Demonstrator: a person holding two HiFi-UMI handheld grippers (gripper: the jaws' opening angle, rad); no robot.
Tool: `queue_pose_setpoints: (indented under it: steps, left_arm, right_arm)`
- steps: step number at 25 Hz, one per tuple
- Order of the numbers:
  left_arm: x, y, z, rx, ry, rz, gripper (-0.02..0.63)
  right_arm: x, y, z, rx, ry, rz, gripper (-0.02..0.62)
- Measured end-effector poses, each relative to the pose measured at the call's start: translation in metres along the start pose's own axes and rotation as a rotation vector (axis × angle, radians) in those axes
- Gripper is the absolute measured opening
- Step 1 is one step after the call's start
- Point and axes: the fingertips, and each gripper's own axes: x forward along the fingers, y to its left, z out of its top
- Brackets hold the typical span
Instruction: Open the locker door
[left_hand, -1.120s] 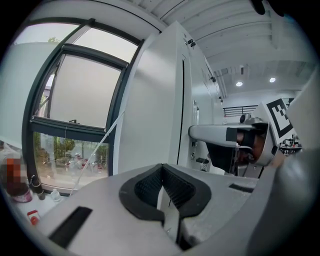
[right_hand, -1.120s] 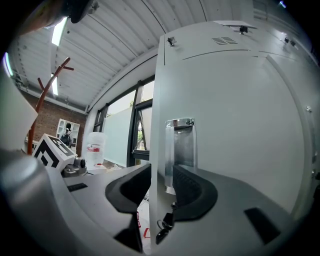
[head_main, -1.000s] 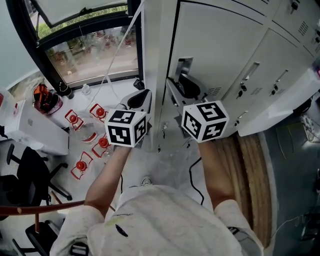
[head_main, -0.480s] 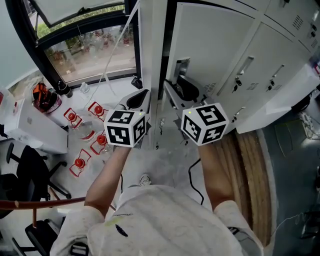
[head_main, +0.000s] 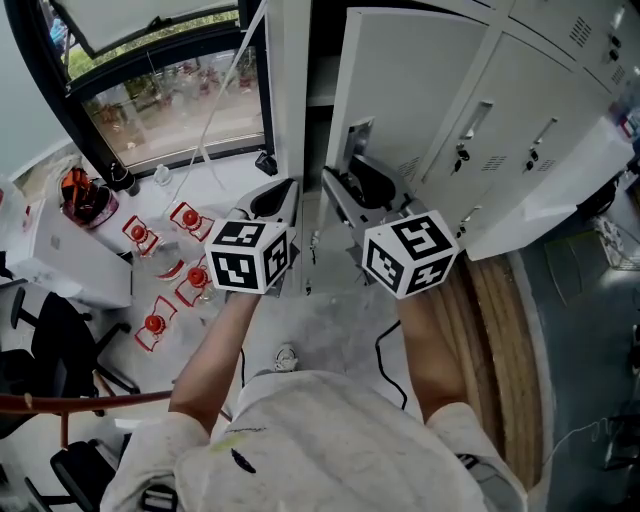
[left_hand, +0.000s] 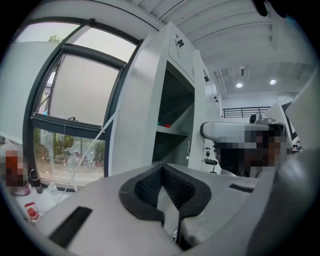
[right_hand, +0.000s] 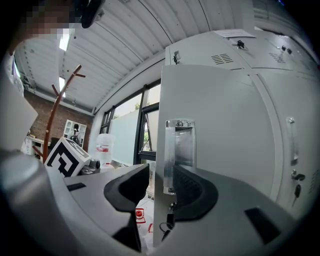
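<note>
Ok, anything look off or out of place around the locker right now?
Nothing looks damaged. The locker door stands ajar, its edge between the right gripper's jaws, which have just been opening and do not clamp it. The only untidy thing is a scatter of red-capped containers on the floor by the window.

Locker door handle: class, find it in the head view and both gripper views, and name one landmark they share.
Head view: door handle, upper centre, beyond the right gripper.
Left gripper view: not in it.
Right gripper view: handle at centre, just above the right gripper.
Shared landmark: the window.
</note>
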Motion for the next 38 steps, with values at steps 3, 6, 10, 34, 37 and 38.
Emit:
queue_pose_setpoints:
  steps: [3,6,10,34,37,38]
  left_arm:
    - [0.001,-0.009,-0.001,-0.003,-0.003,-0.007,0.006]
    - [0.000,-0.017,-0.003,-0.007,-0.003,-0.009,0.006]
    - [-0.003,-0.028,-0.007,-0.011,-0.001,-0.009,0.006]
    - [0.010,-0.145,-0.017,0.030,0.011,-0.123,0.006]
    - [0.016,-0.158,-0.018,0.034,0.018,-0.147,0.006]
    - [0.017,-0.162,-0.017,0.036,0.019,-0.155,0.006]
  right_arm:
    - [-0.010,0.000,0.000,-0.003,-0.001,0.002,0.143]
    - [-0.021,0.000,0.000,-0.001,-0.003,0.000,0.143]
    - [-0.035,0.000,0.000,0.007,-0.009,0.004,0.143]
    - [-0.146,-0.037,-0.001,0.014,-0.014,-0.069,0.149]
    - [-0.156,-0.046,-0.001,0.017,-0.017,-0.092,0.147]
    - [-0.159,-0.049,0.000,0.018,-0.020,-0.100,0.146]
